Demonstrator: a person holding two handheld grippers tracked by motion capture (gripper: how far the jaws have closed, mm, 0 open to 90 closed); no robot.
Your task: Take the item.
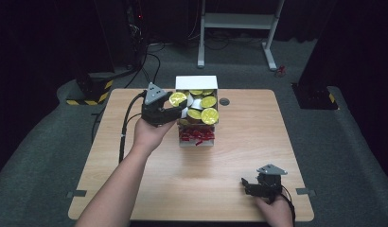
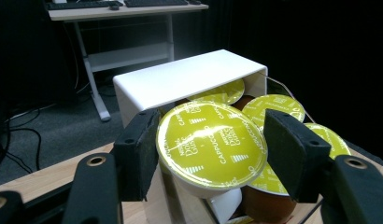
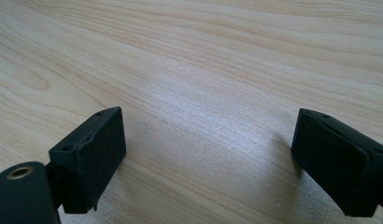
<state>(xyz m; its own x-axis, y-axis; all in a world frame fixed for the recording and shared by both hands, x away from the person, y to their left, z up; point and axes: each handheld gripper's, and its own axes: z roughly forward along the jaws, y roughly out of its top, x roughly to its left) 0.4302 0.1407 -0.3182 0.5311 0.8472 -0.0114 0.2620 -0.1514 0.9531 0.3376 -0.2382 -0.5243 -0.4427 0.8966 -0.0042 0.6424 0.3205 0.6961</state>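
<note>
A coffee capsule with a yellow foil lid (image 1: 177,99) (image 2: 210,140) sits between the jaws of my left gripper (image 1: 172,109) (image 2: 213,151), which is shut on it. It hangs at the left edge of a white-topped capsule holder (image 1: 196,82) (image 2: 180,79). Several more yellow-lidded capsules (image 1: 209,115) (image 2: 273,106) lie in the holder, and red-wrapped items (image 1: 197,136) fill its front section. My right gripper (image 1: 248,185) (image 3: 208,158) rests open near the table's front right edge, with bare wood between its pads.
The wooden table (image 1: 230,156) has a round cable hole (image 1: 224,101) right of the holder. Beyond the table stand a white desk frame (image 1: 239,21) and a yellow-and-black striped base (image 1: 90,94). Cables trail on the floor behind.
</note>
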